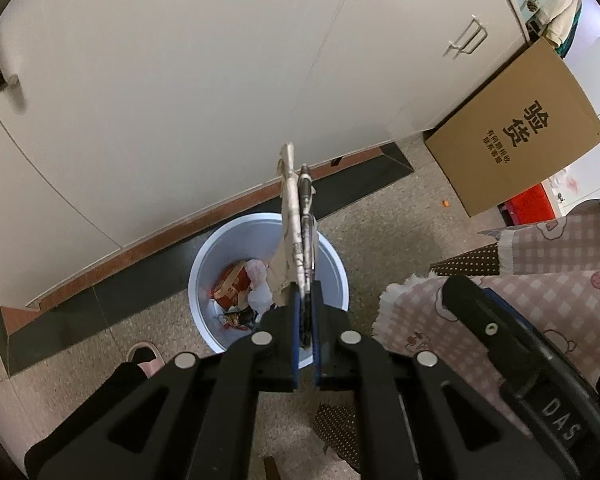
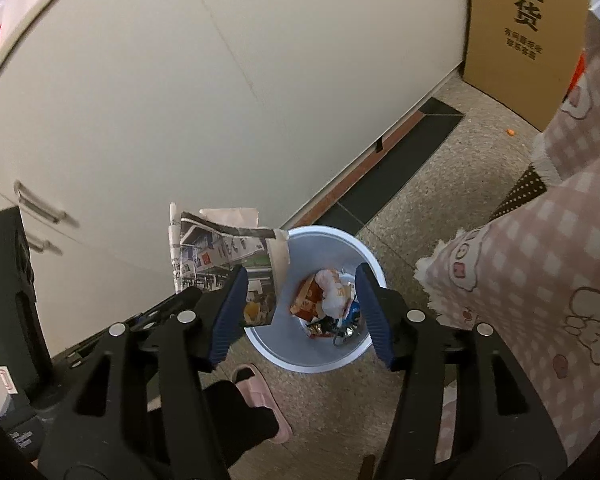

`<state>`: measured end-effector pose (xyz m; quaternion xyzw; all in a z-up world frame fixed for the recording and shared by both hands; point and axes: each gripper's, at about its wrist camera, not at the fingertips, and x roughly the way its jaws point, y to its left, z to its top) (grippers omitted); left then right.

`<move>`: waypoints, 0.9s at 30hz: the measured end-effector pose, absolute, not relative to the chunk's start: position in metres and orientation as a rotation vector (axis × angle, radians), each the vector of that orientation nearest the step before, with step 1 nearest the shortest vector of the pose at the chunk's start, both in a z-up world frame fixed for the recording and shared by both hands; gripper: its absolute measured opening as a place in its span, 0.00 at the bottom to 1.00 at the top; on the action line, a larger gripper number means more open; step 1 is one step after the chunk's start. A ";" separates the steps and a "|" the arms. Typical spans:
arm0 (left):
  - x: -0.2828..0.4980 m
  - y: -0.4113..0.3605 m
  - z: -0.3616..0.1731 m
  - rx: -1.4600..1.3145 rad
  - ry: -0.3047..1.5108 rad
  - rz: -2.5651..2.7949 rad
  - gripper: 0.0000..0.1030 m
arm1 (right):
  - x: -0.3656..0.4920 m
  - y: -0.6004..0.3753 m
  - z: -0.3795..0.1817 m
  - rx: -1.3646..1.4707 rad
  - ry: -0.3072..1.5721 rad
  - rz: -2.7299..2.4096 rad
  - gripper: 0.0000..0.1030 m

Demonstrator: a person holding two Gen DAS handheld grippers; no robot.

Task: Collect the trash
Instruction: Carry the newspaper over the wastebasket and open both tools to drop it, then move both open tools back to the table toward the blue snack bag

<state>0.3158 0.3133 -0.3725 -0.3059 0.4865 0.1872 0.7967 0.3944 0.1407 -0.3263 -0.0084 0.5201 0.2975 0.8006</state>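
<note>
My left gripper (image 1: 306,294) is shut on a folded newspaper with brown paper (image 1: 294,220), held edge-on above a pale blue trash bin (image 1: 208,264). The bin holds an orange carton, white wrappers and other scraps (image 1: 240,284). In the right wrist view my right gripper (image 2: 300,300) is open and empty, its jaws wide apart above the same bin (image 2: 360,254). The newspaper (image 2: 220,256) hangs at the bin's left rim, in front of my right gripper's left finger (image 2: 228,320).
Cream cabinet doors (image 1: 180,80) stand behind the bin. A cardboard box (image 1: 516,136) leans at the right. A pink checked cloth (image 2: 540,280) drapes at the right. The person's pink slipper (image 2: 260,396) is on the speckled floor by the bin.
</note>
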 end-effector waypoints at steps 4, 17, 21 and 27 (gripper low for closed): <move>0.314 0.309 -0.361 -0.648 1.009 0.424 0.13 | 0.393 0.133 -0.316 0.006 1.095 0.633 0.56; 0.291 0.306 -0.317 -0.650 0.934 0.447 0.51 | 0.372 0.124 -0.284 0.016 1.064 0.657 0.57; 0.276 0.307 -0.296 -0.660 0.898 0.453 0.54 | 0.359 0.126 -0.263 0.016 1.033 0.683 0.57; 0.250 0.306 -0.254 -0.667 0.822 0.461 0.57 | 0.335 0.123 -0.222 0.032 0.958 0.724 0.58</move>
